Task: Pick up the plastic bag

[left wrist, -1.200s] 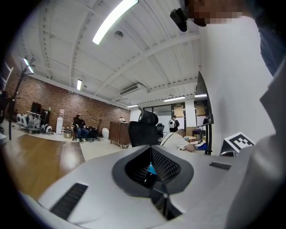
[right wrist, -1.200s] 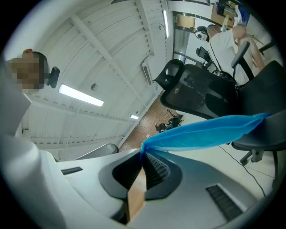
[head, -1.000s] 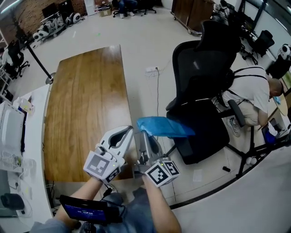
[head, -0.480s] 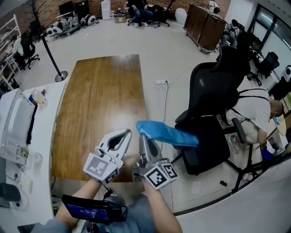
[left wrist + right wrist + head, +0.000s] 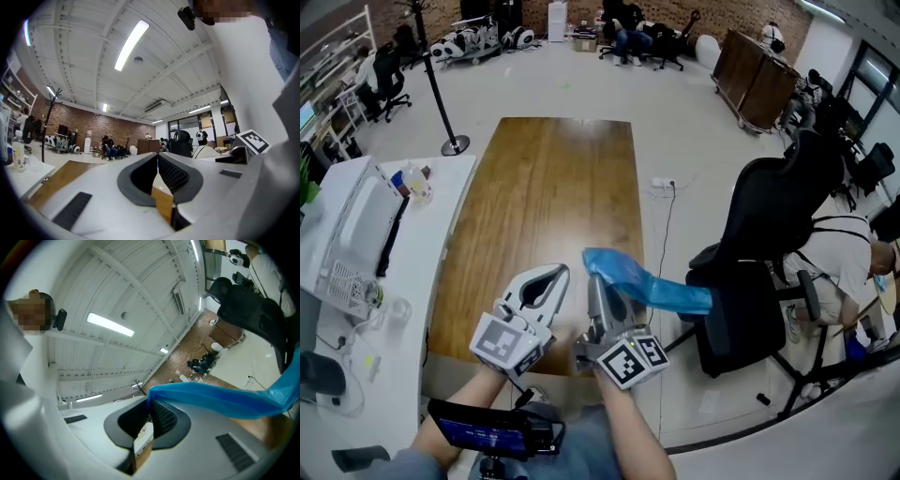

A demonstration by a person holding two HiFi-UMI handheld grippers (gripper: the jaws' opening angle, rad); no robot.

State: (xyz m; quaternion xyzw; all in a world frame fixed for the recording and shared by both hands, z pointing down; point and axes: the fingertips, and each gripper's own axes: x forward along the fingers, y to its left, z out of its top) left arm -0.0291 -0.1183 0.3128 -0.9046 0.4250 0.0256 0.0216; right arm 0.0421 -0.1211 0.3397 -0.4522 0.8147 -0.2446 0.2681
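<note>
**Q:** What is the state of the right gripper (image 5: 592, 279)?

**A:** Its jaws are closed on one end of the plastic bag (image 5: 649, 284). The right gripper view confirms this: the blue material enters between the two pads at the jaw tips and is pinched there.

**Q:** Where is the bag?

**A:** It is in the air. It is clamped at its near end. In the head view it runs out to the right, past the right edge of the wooden tabletop (image 5: 544, 187), over the floor (image 5: 675, 141) and toward the black office chair (image 5: 769, 234). It rests on no surface. Whether its far end brushes the chair cannot be determined.

**Q:** What is the state of the left gripper (image 5: 555, 274)?

**A:** Its jaws are together with nothing between them. It sits just beside the right gripper, over the near edge of the tabletop.

**Q:** Which step is in hand?

**A:** By assessment, the grasp is complete and the bag is lifted clear, so the pick-up appears done or nearly done. The present step is carrying the bag on a single pinch.

**Q:** What does the next move call for?

**A:** The right jaws should not open, because the grip covers only a small part of thin, slippery film. Guide the loose end away from the chair to avoid a snag. The empty left gripper is available to take a second hold if the bag starts to slide.
</note>
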